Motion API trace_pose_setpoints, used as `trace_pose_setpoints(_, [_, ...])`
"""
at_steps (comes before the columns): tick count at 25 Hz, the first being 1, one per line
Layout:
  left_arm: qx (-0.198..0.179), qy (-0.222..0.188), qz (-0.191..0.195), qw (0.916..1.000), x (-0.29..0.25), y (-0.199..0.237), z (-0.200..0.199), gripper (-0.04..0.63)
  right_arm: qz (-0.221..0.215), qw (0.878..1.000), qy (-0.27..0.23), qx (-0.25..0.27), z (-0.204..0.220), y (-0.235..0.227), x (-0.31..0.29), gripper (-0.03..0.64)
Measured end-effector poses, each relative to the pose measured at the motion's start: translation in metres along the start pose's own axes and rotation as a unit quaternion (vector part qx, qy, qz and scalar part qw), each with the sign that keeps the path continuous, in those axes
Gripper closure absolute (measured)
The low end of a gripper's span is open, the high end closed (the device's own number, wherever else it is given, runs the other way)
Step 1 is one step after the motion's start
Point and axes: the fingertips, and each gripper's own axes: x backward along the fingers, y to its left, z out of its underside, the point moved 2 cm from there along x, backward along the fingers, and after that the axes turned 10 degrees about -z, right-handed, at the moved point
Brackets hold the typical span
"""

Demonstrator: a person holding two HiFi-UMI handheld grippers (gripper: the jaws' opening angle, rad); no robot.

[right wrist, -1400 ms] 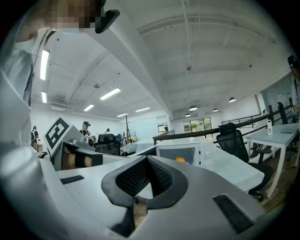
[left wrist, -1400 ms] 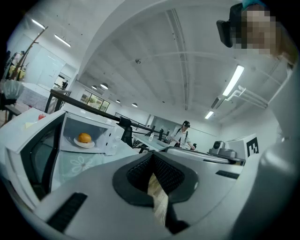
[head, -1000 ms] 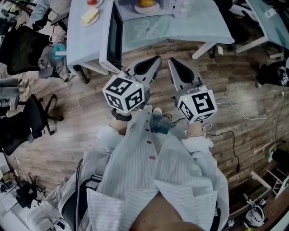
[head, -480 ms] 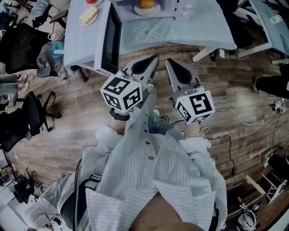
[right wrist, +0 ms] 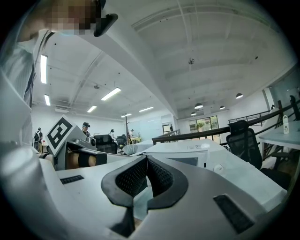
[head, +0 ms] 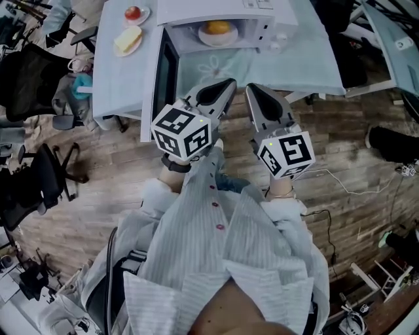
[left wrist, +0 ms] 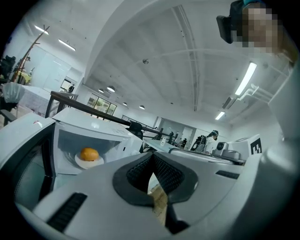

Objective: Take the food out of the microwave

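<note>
With both grippers pressed shut on nothing, the orange food point(head: 218, 27) sits on its white plate point(head: 204, 37) inside the open microwave point(head: 229, 10), at about 12 o'clock from the left gripper point(head: 226, 85) and 11 o'clock from the right gripper point(head: 252, 89) in the head view. The door point(head: 163, 72) stands swung out at 9 o'clock of the cavity. The left gripper looks the nearer, though the plate lies well apart from both, and its jaws would need to spread before a grasp.

Microwave point(head: 229, 10) and food point(head: 217, 27) now nearer
</note>
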Motion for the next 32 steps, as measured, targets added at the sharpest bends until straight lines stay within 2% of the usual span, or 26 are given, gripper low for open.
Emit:
trace_pose_setpoints(11, [0.001,-0.001,0.003,1.0000,-0.045,0.045,-0.018,0.588,0.005,1.000,0.006,0.006,-0.003,-0.037,-0.056,0.586])
trace_pose_setpoints(17, [0.002,-0.003,-0.017,0.9998,-0.062,0.060,-0.020,0.588,-0.010,1.000,0.009,-0.005,0.003,-0.057,-0.072,0.584])
trace_pose_setpoints(26, [0.005,-0.020,-0.072,0.9972,-0.111,0.084,-0.039,0.588,-0.073,0.997,0.016,-0.016,-0.003,-0.116,-0.110,0.584])
trace_pose_setpoints(32, [0.011,-0.040,-0.120,0.9919,-0.137,0.097,-0.063,0.588,-0.126,0.992,0.024,-0.007,-0.020,-0.147,-0.137,0.584])
